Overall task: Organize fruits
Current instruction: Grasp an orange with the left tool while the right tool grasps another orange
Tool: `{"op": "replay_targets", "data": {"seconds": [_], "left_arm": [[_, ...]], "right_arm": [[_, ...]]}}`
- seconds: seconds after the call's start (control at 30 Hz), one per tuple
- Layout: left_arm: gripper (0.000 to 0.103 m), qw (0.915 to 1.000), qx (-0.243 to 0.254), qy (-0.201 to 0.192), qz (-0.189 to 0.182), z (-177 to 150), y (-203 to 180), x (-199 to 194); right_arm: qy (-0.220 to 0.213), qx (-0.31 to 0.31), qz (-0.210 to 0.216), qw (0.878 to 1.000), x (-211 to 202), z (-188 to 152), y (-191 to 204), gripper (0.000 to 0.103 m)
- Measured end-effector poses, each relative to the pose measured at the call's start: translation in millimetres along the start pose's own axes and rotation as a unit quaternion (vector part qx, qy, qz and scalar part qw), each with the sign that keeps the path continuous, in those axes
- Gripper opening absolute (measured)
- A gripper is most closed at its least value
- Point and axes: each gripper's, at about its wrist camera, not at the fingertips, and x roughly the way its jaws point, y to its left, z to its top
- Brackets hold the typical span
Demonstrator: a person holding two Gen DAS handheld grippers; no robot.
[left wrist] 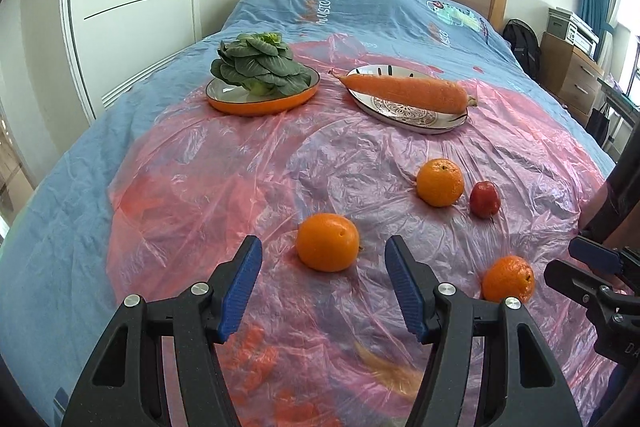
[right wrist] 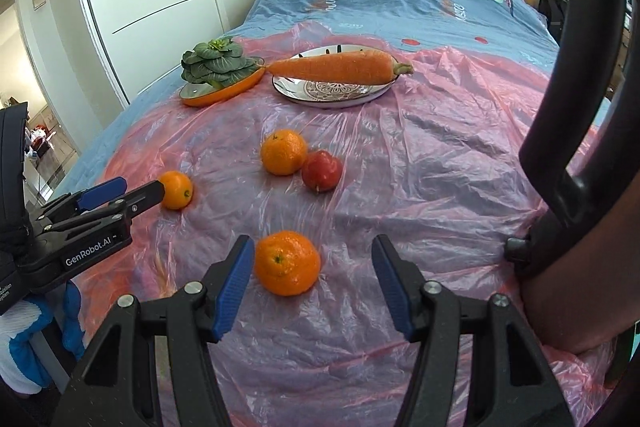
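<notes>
Hovering open left tool (left wrist: 322, 253) and right tool (right wrist: 313, 251), each over an orange (left wrist: 327, 242).

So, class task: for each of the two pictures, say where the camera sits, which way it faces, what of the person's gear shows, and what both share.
Left wrist: on the left gripper, facing down the bed at an orange; right gripper at the edge.
Right wrist: on the right gripper, facing a mandarin; left gripper and a forearm show.
Shared: carrot, greens, red apple.

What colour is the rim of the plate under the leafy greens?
Orange, on the plate holding the greens; clearest in the left wrist view.
</notes>
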Motion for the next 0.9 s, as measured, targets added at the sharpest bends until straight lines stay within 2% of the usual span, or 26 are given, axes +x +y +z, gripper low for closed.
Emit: {"op": "replay_targets", "data": {"seconds": [0.53, 0.9], "left_arm": [[0.058, 0.9994, -0.026, 0.018, -0.015, -4.8, 3.4, 39.2], [0.057, 0.9984, -0.035, 0.034, -0.029, -5.3, 7.1, 52.1]], "right_arm": [[0.007, -0.012, 0.006, 1.000, 45.8, 16.8, -5.4, 0.103], [0.016, -0.003, 0.041, 0.999, 50.5, -3.0, 6.7, 0.103]]}}
